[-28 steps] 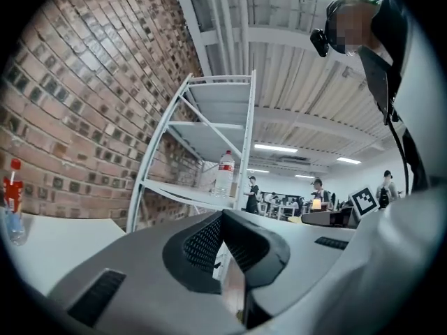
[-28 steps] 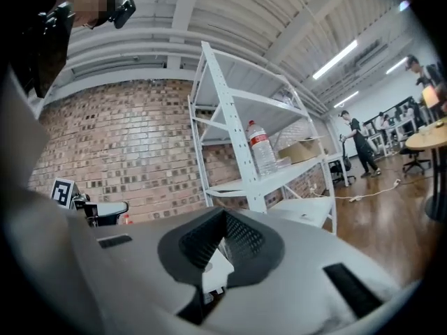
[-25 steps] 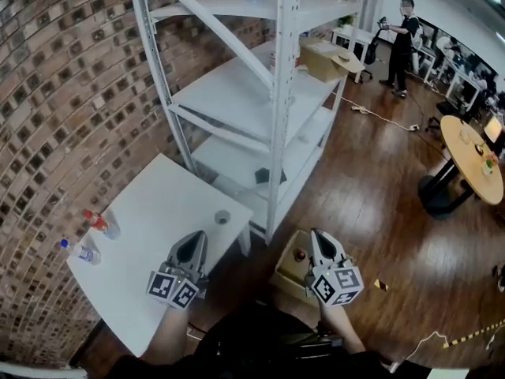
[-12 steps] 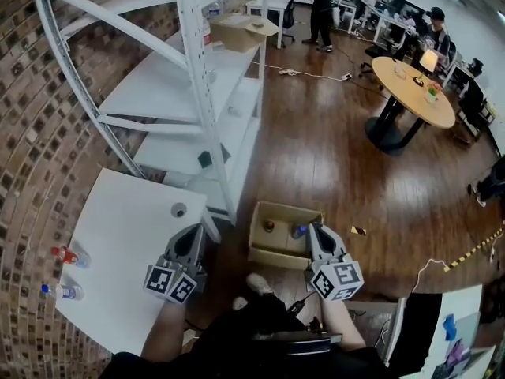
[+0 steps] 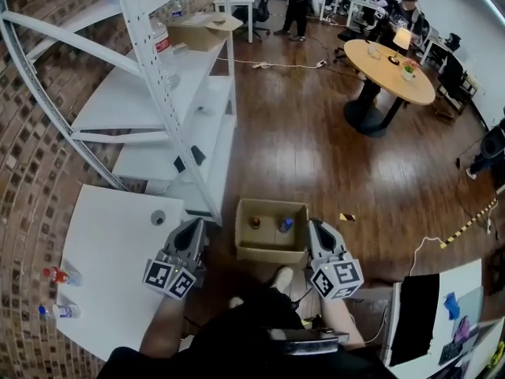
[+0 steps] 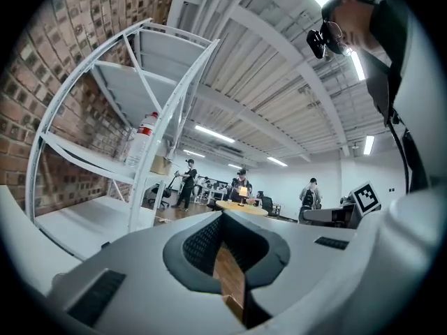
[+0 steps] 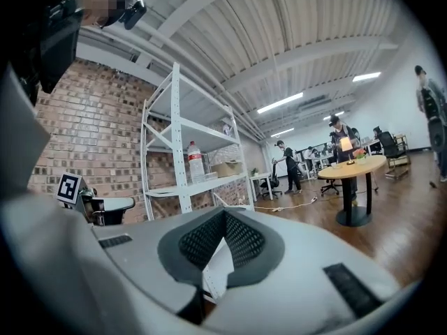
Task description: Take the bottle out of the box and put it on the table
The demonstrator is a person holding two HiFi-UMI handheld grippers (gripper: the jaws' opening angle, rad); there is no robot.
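Observation:
An open cardboard box (image 5: 272, 250) stands on the wooden floor right in front of me. Inside it stand a red-capped bottle (image 5: 255, 223) and a blue-capped bottle (image 5: 285, 225). The white table (image 5: 110, 251) is at the lower left, with two small bottles (image 5: 57, 275) near its left edge. My left gripper (image 5: 195, 227) hovers over the table's right corner, left of the box, shut and empty. My right gripper (image 5: 315, 227) hangs just right of the box, also shut and empty. In the gripper views the left gripper (image 6: 223, 218) and right gripper (image 7: 223, 216) point level across the room.
A white metal shelf rack (image 5: 150, 93) rises at the left behind the table, holding a large bottle (image 5: 163, 44) and a carton (image 5: 197, 31). A small round cup (image 5: 158, 217) sits on the table's far corner. A round wooden table (image 5: 387, 58) and several people are far back.
The view has swung right: the table slid to the left and the box now lies centred between the two grippers. Both grippers stayed shut and swung along.

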